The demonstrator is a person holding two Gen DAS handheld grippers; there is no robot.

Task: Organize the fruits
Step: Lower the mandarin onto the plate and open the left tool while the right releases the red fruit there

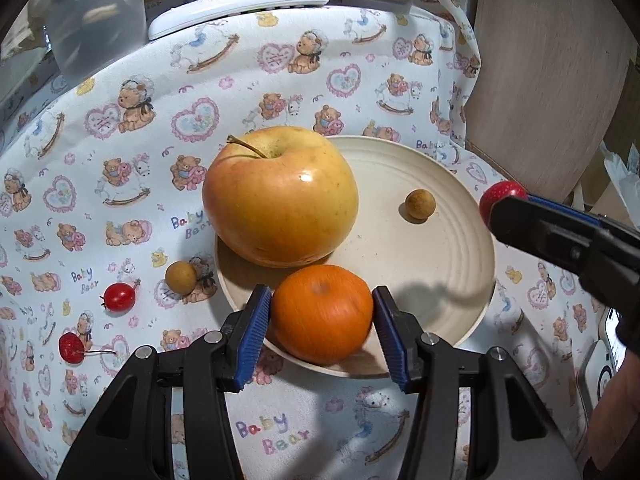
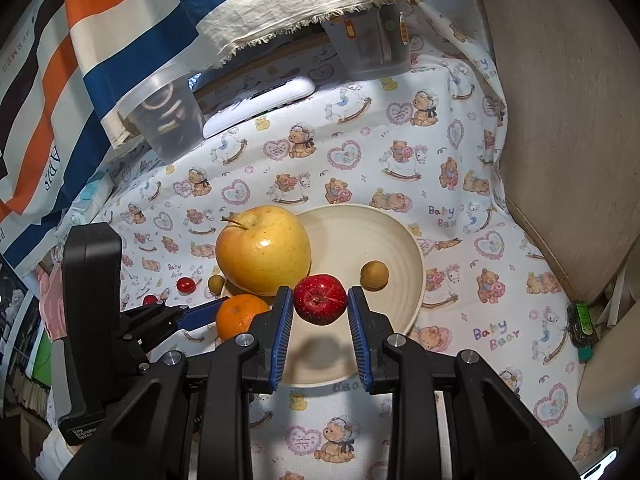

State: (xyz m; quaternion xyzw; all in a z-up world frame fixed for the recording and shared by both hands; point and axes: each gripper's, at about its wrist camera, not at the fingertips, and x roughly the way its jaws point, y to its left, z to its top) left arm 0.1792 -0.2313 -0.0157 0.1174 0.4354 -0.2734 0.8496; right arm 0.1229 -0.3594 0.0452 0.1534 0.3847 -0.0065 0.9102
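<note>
My left gripper [image 1: 321, 295] is shut on an orange [image 1: 322, 314], low over the near rim of a cream plate [image 1: 460, 184]. A large yellow apple [image 1: 280, 196] rests on the plate's left side, with a small brown round fruit [image 1: 419, 204] toward its right. In the right wrist view, my right gripper [image 2: 319, 295] is shut on a small red apple [image 2: 320, 299] above the plate [image 2: 416, 264], and its shadow falls on the plate. On the cloth left of the plate lie another brown fruit [image 1: 181, 277], a small red fruit [image 1: 119, 297] and a cherry [image 1: 71, 347].
A teddy-bear print cloth [image 1: 300, 440] covers the table. At the back stand two clear plastic containers [image 2: 168, 120] [image 2: 372, 48] and a white remote-like device [image 2: 260, 106]. A striped cloth [image 2: 80, 60] hangs at the back left. A beige chair [image 2: 560, 120] borders the right side.
</note>
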